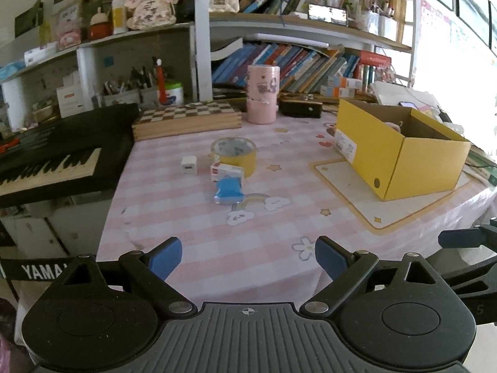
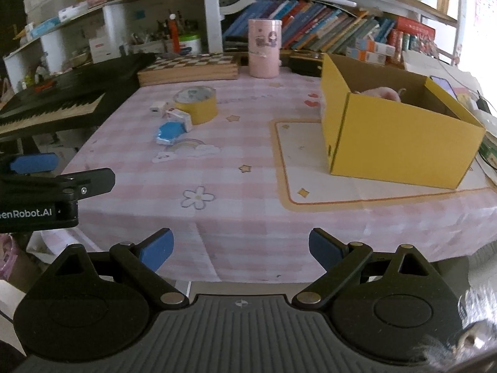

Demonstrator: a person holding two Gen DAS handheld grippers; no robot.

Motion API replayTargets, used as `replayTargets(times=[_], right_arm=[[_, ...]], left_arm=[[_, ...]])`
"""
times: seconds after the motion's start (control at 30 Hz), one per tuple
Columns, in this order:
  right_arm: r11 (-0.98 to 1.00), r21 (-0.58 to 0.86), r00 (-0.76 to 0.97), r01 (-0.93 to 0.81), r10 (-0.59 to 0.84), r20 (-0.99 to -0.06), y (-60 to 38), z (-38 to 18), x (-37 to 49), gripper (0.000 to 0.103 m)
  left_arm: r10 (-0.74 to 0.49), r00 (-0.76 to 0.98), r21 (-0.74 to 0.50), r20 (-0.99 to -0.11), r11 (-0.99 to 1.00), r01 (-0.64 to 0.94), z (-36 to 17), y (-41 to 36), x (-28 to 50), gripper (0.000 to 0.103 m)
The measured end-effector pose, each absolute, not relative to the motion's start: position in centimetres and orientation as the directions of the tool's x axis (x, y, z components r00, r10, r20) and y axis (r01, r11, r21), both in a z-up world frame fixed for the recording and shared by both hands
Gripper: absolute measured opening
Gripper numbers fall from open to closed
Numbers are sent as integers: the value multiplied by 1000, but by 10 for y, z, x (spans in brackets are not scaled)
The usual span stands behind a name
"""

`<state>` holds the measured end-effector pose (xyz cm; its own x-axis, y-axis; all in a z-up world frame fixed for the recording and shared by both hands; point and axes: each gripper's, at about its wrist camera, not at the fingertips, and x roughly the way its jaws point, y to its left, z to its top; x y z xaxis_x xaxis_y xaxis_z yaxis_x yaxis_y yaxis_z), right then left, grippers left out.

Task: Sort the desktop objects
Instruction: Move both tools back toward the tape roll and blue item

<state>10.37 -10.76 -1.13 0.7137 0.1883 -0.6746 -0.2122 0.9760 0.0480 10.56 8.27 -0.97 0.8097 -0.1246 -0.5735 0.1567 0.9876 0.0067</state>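
Grippers both wide open and empty, low at the near edge of the pink checked tablecloth (image 1: 267, 248): left gripper (image 1: 248, 259), right gripper (image 2: 240, 250), blue pads apart. Farther out on the cloth, clustered left of centre: blue packet (image 1: 228, 190), touching a small red-and-white box (image 1: 226, 171), itself against a roll of yellow tape (image 1: 234, 154); white charger cube (image 1: 189, 164) just beside. Well to the right, open yellow cardboard box (image 2: 394, 143) on a cream mat (image 2: 313, 168), something pink inside. Behind, pink cylindrical container (image 1: 262, 93), checkerboard case (image 1: 186, 119), black keyboard (image 1: 56, 152) at left, bookshelves (image 1: 298, 65) beyond.
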Motion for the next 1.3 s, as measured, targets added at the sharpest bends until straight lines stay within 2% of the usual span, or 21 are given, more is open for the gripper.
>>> replayTargets(times=[1.3], right_arm=[[944, 24, 714, -330, 266, -648, -66, -1, 126, 92]], left_arm=[[-75, 838, 18, -541, 995, 100, -2, 112, 119, 95]])
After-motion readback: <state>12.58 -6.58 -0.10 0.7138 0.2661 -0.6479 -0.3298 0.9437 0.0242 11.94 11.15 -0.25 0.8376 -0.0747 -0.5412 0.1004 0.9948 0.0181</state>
